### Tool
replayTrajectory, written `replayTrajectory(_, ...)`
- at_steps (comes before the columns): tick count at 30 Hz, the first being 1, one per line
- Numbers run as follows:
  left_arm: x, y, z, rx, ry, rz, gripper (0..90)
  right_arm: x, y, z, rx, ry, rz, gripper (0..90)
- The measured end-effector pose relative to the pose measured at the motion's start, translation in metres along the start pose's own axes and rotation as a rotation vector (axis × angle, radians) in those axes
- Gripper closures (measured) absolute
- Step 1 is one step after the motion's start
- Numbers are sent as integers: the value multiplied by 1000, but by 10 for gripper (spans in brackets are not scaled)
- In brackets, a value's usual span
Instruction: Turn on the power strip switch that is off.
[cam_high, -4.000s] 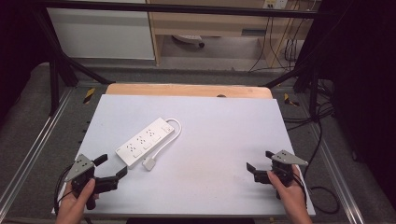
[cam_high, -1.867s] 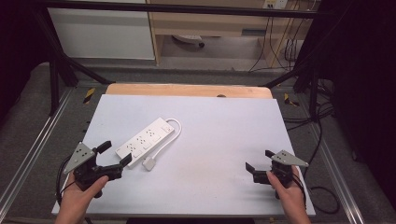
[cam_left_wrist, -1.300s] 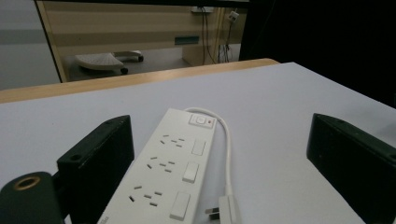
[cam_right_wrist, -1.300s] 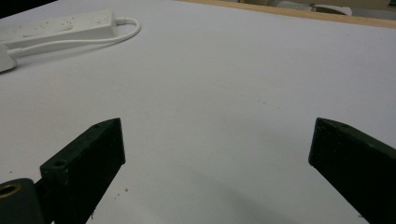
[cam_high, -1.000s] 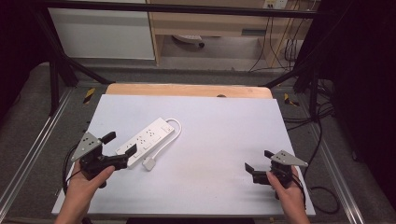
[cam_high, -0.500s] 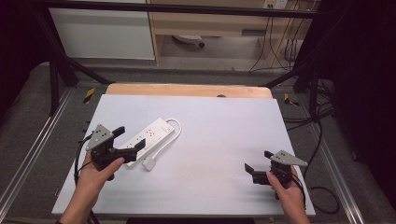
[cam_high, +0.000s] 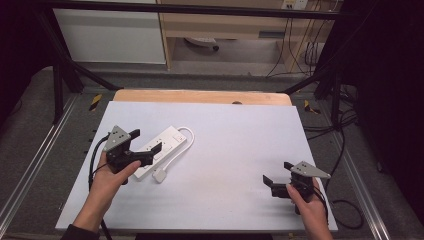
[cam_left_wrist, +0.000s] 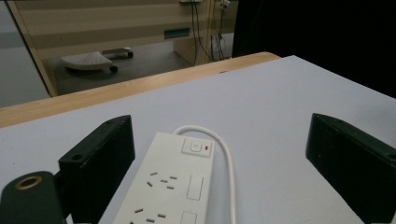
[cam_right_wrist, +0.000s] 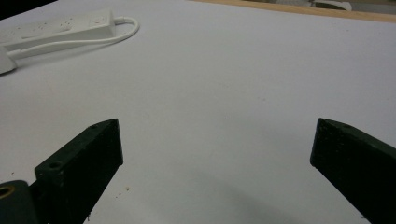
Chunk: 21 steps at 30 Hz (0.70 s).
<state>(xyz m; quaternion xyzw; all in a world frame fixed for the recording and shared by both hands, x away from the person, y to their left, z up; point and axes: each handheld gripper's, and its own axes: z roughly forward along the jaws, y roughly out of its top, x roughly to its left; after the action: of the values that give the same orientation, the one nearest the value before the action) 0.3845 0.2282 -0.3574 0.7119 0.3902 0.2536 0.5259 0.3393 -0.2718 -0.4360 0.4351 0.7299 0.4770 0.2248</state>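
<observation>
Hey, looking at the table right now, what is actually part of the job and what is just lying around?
Likely in play:
- power strip, between the open left claw jaws
- its plug

Idle or background:
- right claw, open over bare table
- wheeled base on the floor beyond

Over the last few seconds the left tool (cam_high: 145, 146) travelled from the near left corner of the table (cam_high: 235, 130) up and inward to the power strip (cam_high: 159, 150). It ended over the strip's near end, jaws spread wide with the white body lying between them in the left gripper view (cam_left_wrist: 173, 182). The person's left hand (cam_high: 111, 175) and forearm stretched farther onto the table with it.
</observation>
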Motion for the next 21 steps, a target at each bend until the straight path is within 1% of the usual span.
replayTrajectory(1,0,1,5,5,1,3,84,0,0,0,-1,1,-1,28)
replayTrajectory(2,0,1,5,5,1,3,86,0,0,0,-1,1,-1,28)
replayTrajectory(3,2,2,10,7,11,8,90,0,0,0,1,0,1,28)
replayTrajectory(5,2,2,12,10,11,9,93,0,0,0,4,1,1,28)
replayTrajectory(7,5,5,17,4,16,-11,97,0,1,0,1,5,-4,28)
replayTrajectory(11,6,7,21,10,19,-12,100,0,0,0,4,10,-7,29)
replayTrajectory(14,7,8,25,12,21,-16,104,0,0,0,5,11,1,30)
replayTrajectory(19,6,8,33,32,19,-5,136,0,0,0,17,2,2,33)
replayTrajectory(21,4,8,36,37,19,-1,167,0,0,0,17,3,4,33)
